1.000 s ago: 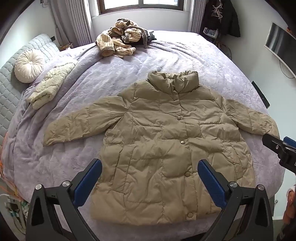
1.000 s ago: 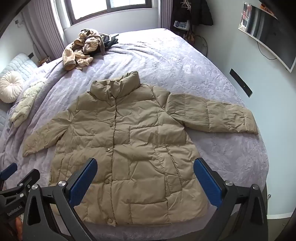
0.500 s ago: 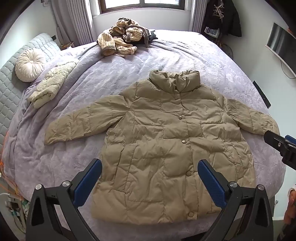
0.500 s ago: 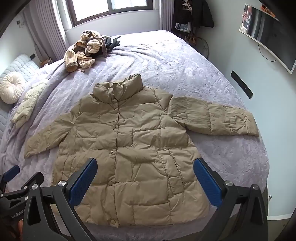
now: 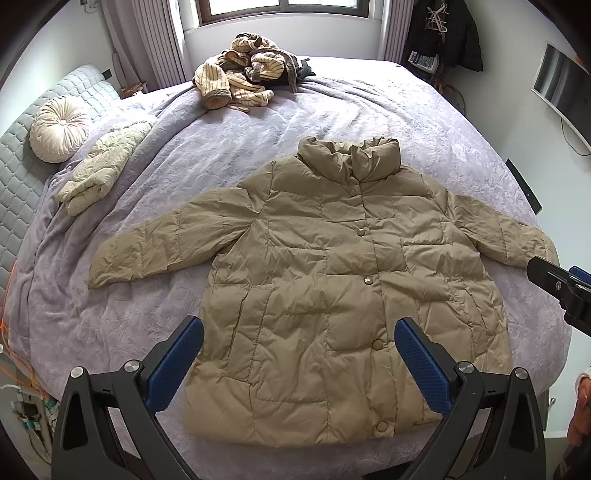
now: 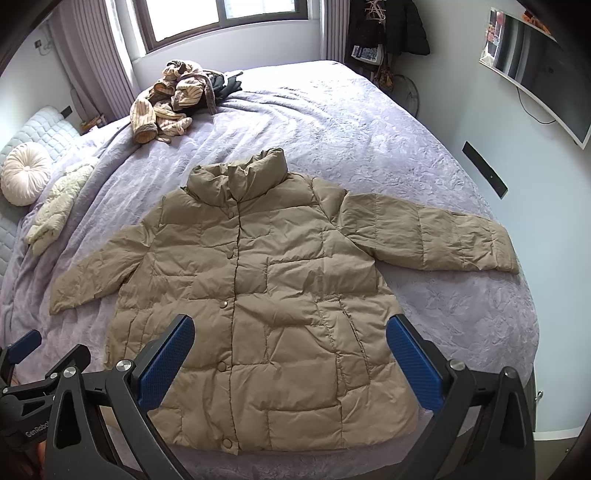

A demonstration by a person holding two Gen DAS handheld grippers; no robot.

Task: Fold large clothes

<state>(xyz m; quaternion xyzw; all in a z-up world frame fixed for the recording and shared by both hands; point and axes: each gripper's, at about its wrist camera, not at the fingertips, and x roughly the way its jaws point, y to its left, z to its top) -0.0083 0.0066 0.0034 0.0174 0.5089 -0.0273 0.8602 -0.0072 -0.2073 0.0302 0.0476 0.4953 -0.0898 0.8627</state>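
A tan puffer jacket (image 5: 332, 280) (image 6: 258, 284) lies flat and buttoned on the lilac bed (image 5: 221, 155) (image 6: 351, 122), collar away from me, both sleeves spread out. My left gripper (image 5: 299, 350) hangs open above the jacket's hem, nothing between its blue pads. My right gripper (image 6: 290, 347) is open too, over the lower front of the jacket, touching nothing. The right gripper's tip shows at the right edge of the left wrist view, near the right cuff. The left gripper shows at the lower left of the right wrist view.
A heap of striped clothes (image 5: 243, 81) (image 6: 173, 99) sits at the far end of the bed. A cream folded garment (image 5: 103, 166) and a round pillow (image 5: 59, 129) lie at the left. A wall screen (image 6: 535, 70) hangs on the right; dark coats (image 5: 443, 33) hang by the window.
Both grippers have drifted slightly back and up, so the jacket sits a little lower in view. The jacket itself has not moved and both grippers stay open.
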